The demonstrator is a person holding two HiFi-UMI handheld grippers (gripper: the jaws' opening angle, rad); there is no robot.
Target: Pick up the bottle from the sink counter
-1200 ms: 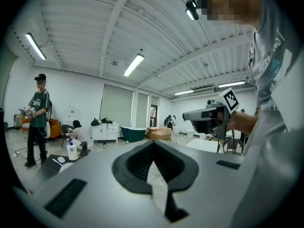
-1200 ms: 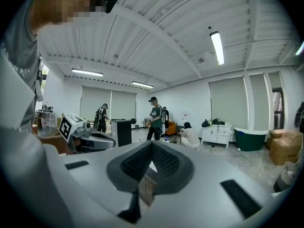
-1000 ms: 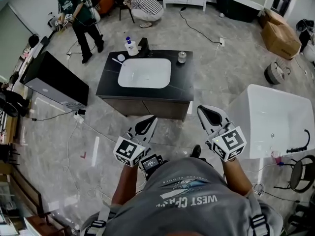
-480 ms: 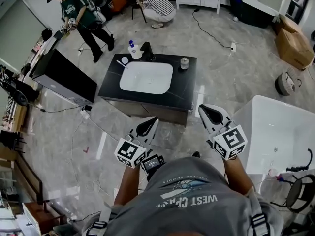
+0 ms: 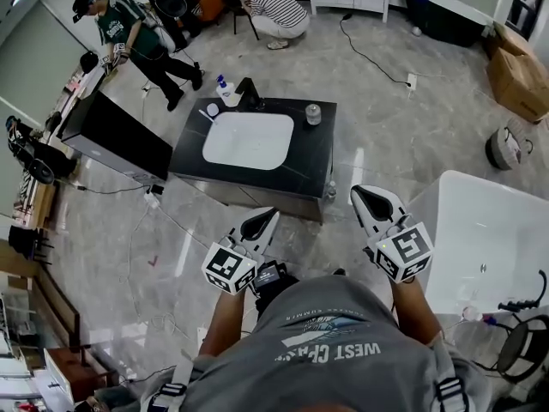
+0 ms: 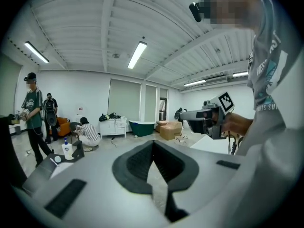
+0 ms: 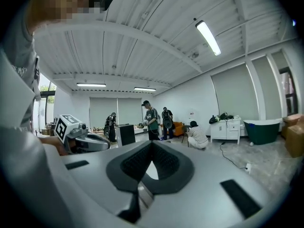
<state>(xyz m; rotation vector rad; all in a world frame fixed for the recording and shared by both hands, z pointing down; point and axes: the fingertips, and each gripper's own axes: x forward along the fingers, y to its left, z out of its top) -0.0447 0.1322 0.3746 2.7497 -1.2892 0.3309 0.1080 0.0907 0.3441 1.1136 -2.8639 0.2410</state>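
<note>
Black is the low cabinet [image 5: 116,136] at the 10 o'clock side of the head view, and black too is the sink desk [image 5: 313,157] just to its right, with a white basin [image 5: 249,140] sunk into it. The bottle [image 5: 225,87], white with a blue pump top, stands upright on the desk's far corner at about 11 o'clock of the basin. It is just beside the dark faucet [image 5: 250,95], with a small white dish [image 5: 211,110] near it. At 1 o'clock of the basin stands a small jar [image 5: 313,114].

Nearer the person, the left gripper [image 5: 261,222] hangs over the floor at 6 o'clock of the desk, well apart from it. Its jaws are closed together with nothing between them. The right gripper [image 5: 371,202] is level with it, toward 5 o'clock of the desk, and its jaws are likewise closed and empty. At the far right, at 3 o'clock, lies a white bathtub [image 5: 480,230].

I judge that the task is at its very start, in the approach. Neither gripper is near the bottle, and the whole desk lies between them and it.

The next move calls for closing in on the desk and choosing a gripper, probably the left, since the bottle sits on that side. Its jaws must then open wide enough for the bottle's body, and it must reach past the basin to the 11 o'clock corner while keeping clear of the faucet.
</note>
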